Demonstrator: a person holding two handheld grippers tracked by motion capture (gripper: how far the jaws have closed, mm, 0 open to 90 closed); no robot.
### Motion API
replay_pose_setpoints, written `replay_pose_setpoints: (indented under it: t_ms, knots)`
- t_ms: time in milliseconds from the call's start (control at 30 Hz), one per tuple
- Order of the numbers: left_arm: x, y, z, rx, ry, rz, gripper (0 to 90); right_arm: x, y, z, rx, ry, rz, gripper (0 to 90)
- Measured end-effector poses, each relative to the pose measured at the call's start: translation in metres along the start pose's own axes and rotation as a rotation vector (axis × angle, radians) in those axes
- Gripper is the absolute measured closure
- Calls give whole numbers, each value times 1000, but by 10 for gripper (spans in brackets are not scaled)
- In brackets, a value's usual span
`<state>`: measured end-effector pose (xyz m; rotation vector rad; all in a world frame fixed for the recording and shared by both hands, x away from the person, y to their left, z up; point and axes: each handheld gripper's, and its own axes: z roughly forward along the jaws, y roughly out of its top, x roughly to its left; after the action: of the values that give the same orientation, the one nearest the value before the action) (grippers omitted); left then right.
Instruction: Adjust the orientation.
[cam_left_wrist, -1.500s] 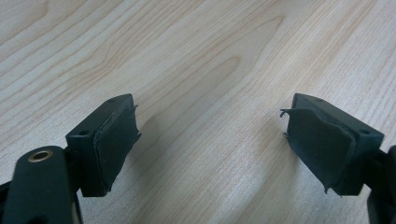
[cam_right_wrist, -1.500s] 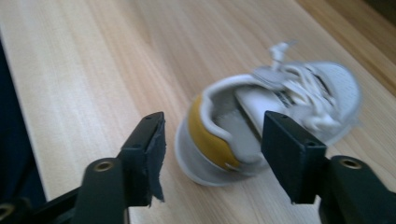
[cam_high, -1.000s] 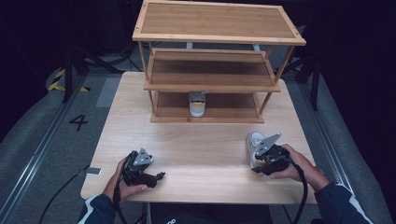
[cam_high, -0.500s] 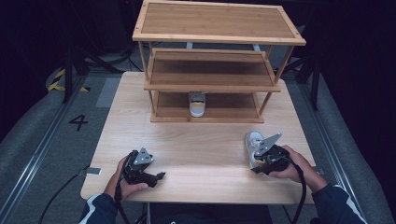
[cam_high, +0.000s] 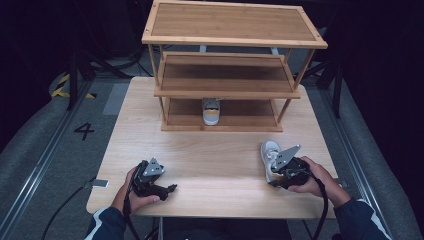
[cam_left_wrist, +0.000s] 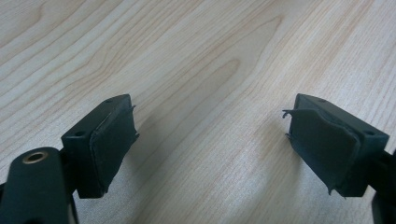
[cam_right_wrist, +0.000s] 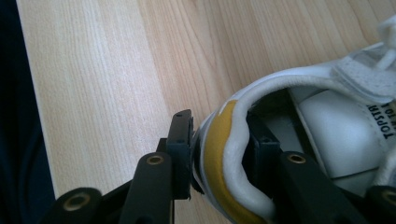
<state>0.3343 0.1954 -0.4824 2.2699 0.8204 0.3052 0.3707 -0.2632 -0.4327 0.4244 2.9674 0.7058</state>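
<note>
A white shoe (cam_high: 269, 151) with a yellow heel patch lies on the wooden table (cam_high: 210, 150) at the right front. My right gripper (cam_high: 274, 173) is shut on its heel collar. In the right gripper view, one jaw of the right gripper (cam_right_wrist: 219, 128) presses the outside of the yellow heel of the white shoe (cam_right_wrist: 327, 121) and the other sits inside the opening. My left gripper (cam_high: 168, 183) rests at the left front, held by a hand. In the left gripper view, the left gripper (cam_left_wrist: 210, 135) is open over bare wood, with nothing between its pads.
A three-tier wooden rack (cam_high: 230, 35) stands at the back of the table. A matching white and yellow shoe (cam_high: 211, 111) sits on its bottom shelf, heel toward me. Dark floor with rails surrounds the table.
</note>
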Motion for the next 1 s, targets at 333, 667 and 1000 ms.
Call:
replay_pose_setpoints:
  t_ms: [333,667,1000]
  knots:
    - [0,0,0,-2,-1,2,151,-3,12,-7,5,-24,-59,686]
    - [0,0,0,-3,1,-2,152,-8,40,-15,-19,-36,-120,686]
    - [0,0,0,0,2,-1,152,-31,77,-10,-26,-44,-147,686]
